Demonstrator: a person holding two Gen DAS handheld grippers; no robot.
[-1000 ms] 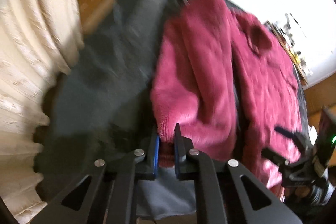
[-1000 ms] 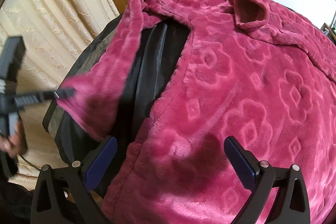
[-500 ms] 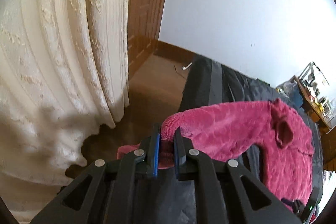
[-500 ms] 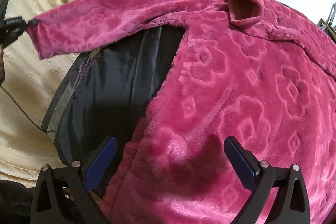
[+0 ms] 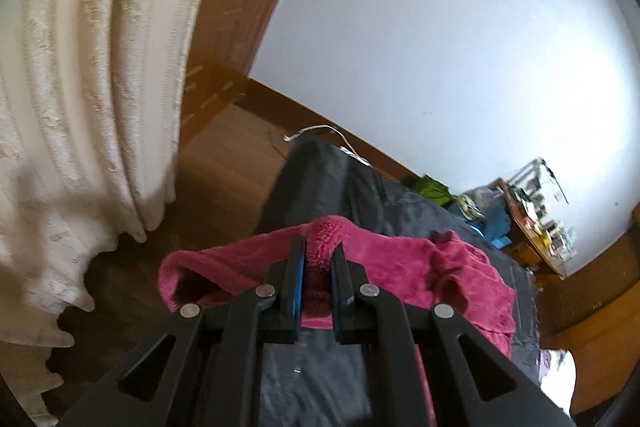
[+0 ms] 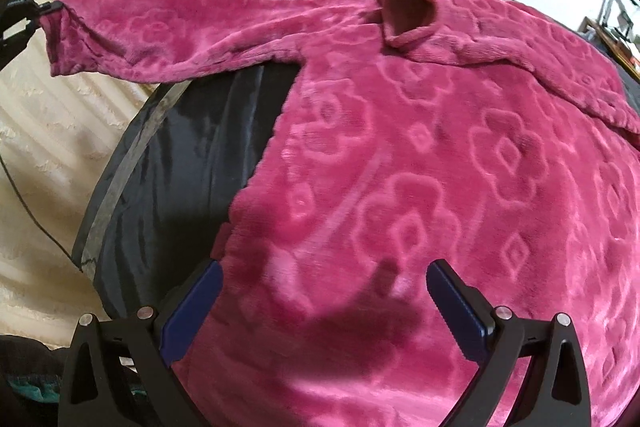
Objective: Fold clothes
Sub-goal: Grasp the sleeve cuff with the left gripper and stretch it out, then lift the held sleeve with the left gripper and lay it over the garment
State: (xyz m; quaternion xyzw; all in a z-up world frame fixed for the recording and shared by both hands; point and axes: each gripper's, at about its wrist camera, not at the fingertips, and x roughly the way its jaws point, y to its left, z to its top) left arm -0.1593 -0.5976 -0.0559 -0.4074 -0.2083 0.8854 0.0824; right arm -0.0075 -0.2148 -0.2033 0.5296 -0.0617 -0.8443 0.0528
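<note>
Where clamped, sleeve [image 6: 168, 31] horizontal, leftward.

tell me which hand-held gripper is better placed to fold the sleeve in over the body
Left. The left hand-held gripper is already shut on the sleeve at its cuff, holding it stretched out past the dark mat. The right hand-held gripper is open, hovering over the sweater near its hem.

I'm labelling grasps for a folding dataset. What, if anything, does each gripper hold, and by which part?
The left gripper is shut on the pink fleece sweater at the cuff end of its sleeve. The right gripper is open and holds nothing.
</note>
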